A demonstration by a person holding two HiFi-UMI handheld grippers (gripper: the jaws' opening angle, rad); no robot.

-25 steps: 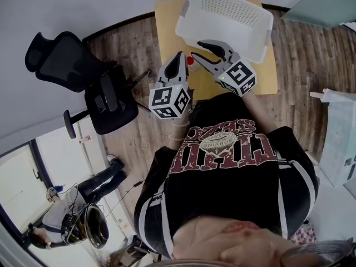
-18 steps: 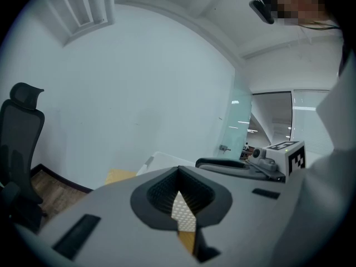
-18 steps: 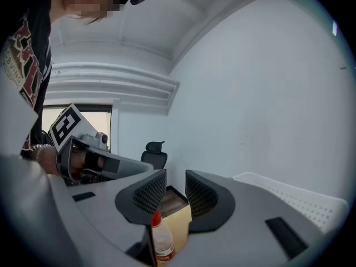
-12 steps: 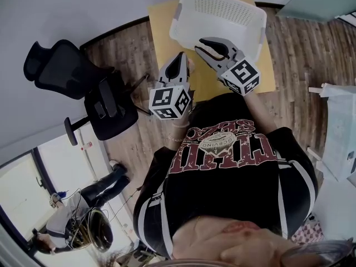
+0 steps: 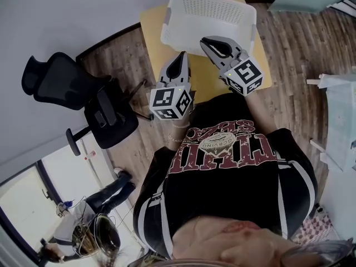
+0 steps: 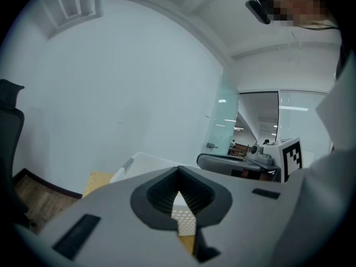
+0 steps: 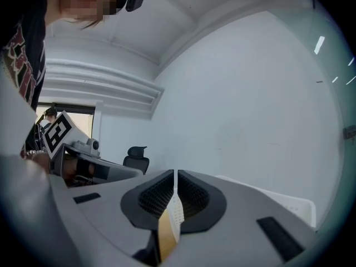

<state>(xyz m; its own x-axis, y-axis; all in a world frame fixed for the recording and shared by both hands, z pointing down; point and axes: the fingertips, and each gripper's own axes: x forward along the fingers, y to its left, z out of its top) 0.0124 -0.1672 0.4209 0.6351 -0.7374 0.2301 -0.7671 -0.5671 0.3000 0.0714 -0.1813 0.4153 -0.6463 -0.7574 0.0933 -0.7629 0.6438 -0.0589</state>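
I held the left claw shut and empty. Right claw closed to a slit, empty. Basket sat just ahead of both, on the table.

Stuff around the edges of the room

A black office chair sits on the wood plank floor off to the left, close to the pale wall. Bottom left there's another person down low beside a round shiny thing, too small to tell what. Something white pokes in at the right edge.
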